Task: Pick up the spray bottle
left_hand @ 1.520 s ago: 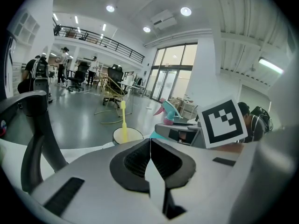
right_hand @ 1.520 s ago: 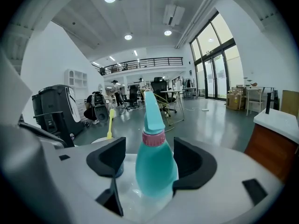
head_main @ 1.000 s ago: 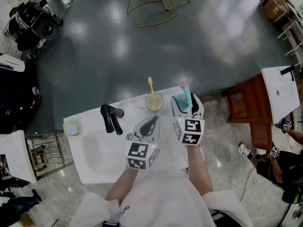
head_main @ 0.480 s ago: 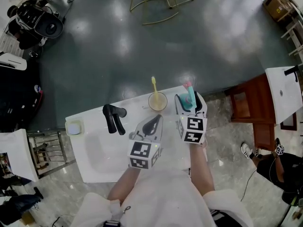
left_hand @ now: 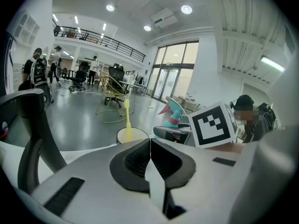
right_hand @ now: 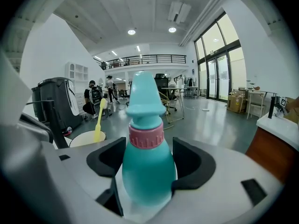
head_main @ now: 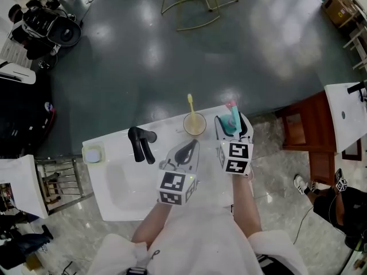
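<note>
**Status.** We read the step in hand as the grasp, w/ the lift pending.

**Right gripper.** The right gripper (right_hand: 148,162) is closed onto the spray bottle (head_main: 230,121). In the right gripper view both black pads (right_hand: 106,157) press the teal body from either side, below the pink collar, w/ no gap showing. The bottle stands upright and is centred btwn the pads, nozzle cap above them.

**Bottle pos.** In the head view the bottle is at the far right corner of the white basin top (head_main: 114,182), just right of the cup (head_main: 194,124) that holds a yellow toothbrush (head_main: 190,102). We cannot tell whether its base rests on the top or has cleared it; the gripper body hides the base.

**Left gripper.** The left gripper (left_hand: 150,148) is clenched on nothing, its pads meeting edge to edge. It hangs over the near middle of the basin top, left of the right gripper and well apart from the bottle. The black tap (head_main: 141,143) is further left.

**Next move (our judgement).**
1. Keep the clamp force const.; the body is rounded and looks smooth, so it may slip down.
2. Raise straight up and keep the bottle vertical.
3. Avoid drift to the left: the cup and toothbrush are close by.
4. Left gripper: no action req'd.
</note>
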`<act>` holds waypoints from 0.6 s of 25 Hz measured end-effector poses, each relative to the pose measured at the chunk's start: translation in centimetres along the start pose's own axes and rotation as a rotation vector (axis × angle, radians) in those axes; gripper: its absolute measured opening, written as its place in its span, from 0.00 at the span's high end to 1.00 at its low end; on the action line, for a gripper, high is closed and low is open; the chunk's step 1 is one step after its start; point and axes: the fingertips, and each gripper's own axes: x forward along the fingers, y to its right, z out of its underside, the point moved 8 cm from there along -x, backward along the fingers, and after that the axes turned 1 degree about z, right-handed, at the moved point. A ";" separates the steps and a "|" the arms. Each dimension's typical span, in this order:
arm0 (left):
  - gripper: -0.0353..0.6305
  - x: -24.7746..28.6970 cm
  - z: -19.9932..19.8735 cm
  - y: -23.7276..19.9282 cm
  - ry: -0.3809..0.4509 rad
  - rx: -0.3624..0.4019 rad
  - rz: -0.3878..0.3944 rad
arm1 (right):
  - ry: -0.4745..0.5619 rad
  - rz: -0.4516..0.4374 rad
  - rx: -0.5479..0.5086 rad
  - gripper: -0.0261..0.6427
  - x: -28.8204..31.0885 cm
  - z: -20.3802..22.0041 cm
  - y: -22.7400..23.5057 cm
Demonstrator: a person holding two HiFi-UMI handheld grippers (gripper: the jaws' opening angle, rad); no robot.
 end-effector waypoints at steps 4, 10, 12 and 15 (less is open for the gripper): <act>0.91 0.1 0.0 0.0 0.001 0.002 0.002 | 0.002 0.003 -0.007 0.50 0.1 0.0 0.0; 0.91 0.2 0.0 0.1 0.001 0.008 0.007 | -0.001 0.002 -0.010 0.50 0.1 0.0 0.1; 0.91 0.0 0.0 0.0 0.003 0.009 0.006 | 0.000 0.004 -0.009 0.50 0.1 0.0 0.0; 0.91 -0.1 0.0 -0.1 0.003 0.011 0.000 | -0.001 0.006 -0.008 0.50 0.0 0.0 0.0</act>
